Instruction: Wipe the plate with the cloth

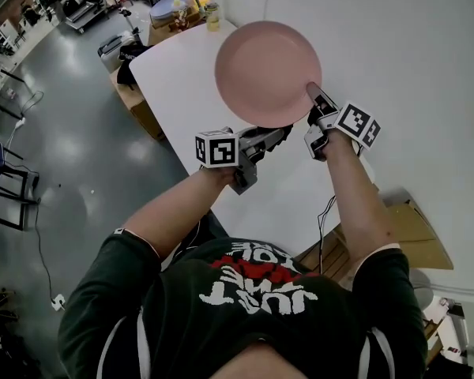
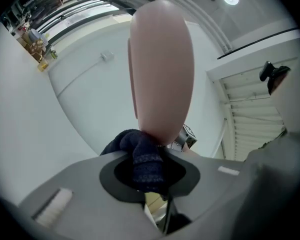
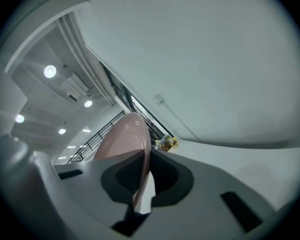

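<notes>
Head view: my right tool (image 1: 313, 93) pinches the pink plate (image 1: 265, 69) by its rim, lifted over the white bench (image 1: 182, 77). My left tool (image 1: 275, 136) meets its lower edge.

Left gripper view: jaws clamped on the soft dark cloth (image 2: 146, 160), which touches the rim.

Right gripper view: jaws shut on the thin rim. The plate looks stiff, smooth and probably slippery, so the rim needs a firm hold.

Upside-down white print "JUST" on the person's dark shirt (image 1: 182, 322)
</notes>
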A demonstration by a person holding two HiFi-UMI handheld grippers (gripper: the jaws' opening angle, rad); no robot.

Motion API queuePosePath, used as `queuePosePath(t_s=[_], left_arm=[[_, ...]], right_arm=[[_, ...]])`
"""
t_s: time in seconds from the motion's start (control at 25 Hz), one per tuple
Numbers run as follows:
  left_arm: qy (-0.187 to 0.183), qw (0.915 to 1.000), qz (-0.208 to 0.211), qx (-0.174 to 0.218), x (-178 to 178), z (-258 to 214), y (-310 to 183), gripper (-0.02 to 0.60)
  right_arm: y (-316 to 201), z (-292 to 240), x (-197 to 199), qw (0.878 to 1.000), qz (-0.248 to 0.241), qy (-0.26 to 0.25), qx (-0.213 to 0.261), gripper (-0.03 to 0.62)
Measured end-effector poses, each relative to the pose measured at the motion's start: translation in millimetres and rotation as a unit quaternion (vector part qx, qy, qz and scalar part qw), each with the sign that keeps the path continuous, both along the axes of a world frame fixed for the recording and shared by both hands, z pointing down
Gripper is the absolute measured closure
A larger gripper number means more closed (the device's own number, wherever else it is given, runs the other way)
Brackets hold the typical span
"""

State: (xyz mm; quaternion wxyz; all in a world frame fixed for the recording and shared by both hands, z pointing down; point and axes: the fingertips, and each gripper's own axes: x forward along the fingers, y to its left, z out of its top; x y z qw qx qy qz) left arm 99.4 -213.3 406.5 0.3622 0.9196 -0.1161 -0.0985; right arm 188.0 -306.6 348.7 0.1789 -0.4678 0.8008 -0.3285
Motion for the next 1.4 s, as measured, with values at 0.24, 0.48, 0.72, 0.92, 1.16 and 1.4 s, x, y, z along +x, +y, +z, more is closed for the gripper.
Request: queuePosePath(t_s=[0.24, 0.48, 0.72, 0.92, 1.16, 1.4], left_arm=[[-0.007, 0.9999, 0.004, 0.012, -24, 1, 1, 0.515], [-0.004, 0.9991, 0.018, 0.038, -46, -7, 13, 0.515], [-0.026, 0.9923, 0.074, 0.095, -67, -12, 27, 0.515], [-0.034, 0.9854, 0.108, 0.127, -84, -22, 33, 0.514], [-0.050, 0.9822, 0.117, 0.138, -104, -28, 28, 0.515], [-0.051, 0.9789, 0.129, 0.150, -120, -39, 18, 0.514]], right_arm=[[2, 13, 18, 1.000, 0.003, -0.005, -0.005, 0.579], [13, 22, 37, 1.000, -0.018, 0.002, -0.010, 0.579], [24, 30, 43, 0.997, -0.072, 0.029, -0.001, 0.579], [35, 25, 46, 0.992, -0.103, 0.075, 0.024, 0.579], [44, 15, 45, 0.979, -0.120, 0.155, 0.055, 0.579], [55, -3, 27, 0.953, -0.152, 0.241, 0.101, 0.579]])
